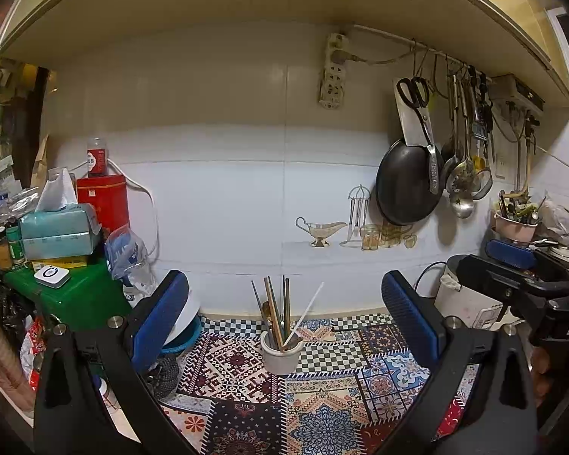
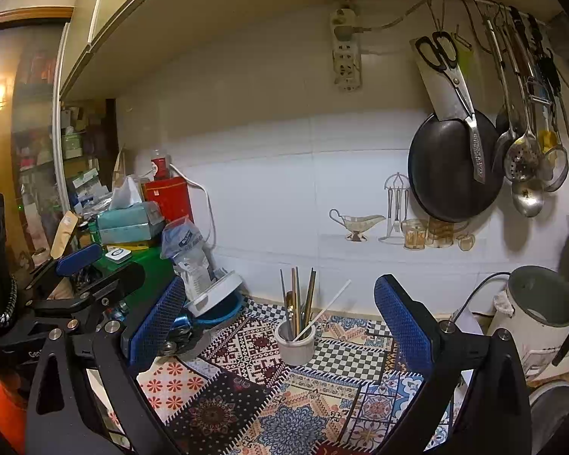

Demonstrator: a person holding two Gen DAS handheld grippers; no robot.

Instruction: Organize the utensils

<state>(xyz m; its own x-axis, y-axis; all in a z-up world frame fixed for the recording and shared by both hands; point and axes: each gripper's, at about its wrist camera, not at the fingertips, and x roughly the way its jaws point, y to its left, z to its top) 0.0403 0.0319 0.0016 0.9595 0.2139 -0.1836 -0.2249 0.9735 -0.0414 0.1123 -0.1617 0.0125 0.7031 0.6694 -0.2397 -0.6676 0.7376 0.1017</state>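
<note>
A small white ceramic cup (image 1: 280, 354) stands on the patterned mat (image 1: 322, 409) and holds several chopsticks and utensils (image 1: 275, 311), with one white stick leaning right. It also shows in the right wrist view (image 2: 295, 344) with its utensils (image 2: 299, 303). My left gripper (image 1: 284, 326) is open and empty, its blue pads on either side of the cup, short of it. My right gripper (image 2: 284, 326) is open and empty, also facing the cup. The right gripper shows at the right edge of the left wrist view (image 1: 512, 261); the left one at the left of the right wrist view (image 2: 79, 261).
A black pan (image 1: 407, 182), scissors, ladles and strainers hang on the wall at right. A white kettle (image 2: 538, 311) stands at right. A green box (image 1: 79, 295) with tissues, a red tin and a bag sits at left, with a tilted white and blue bowl (image 2: 220, 299).
</note>
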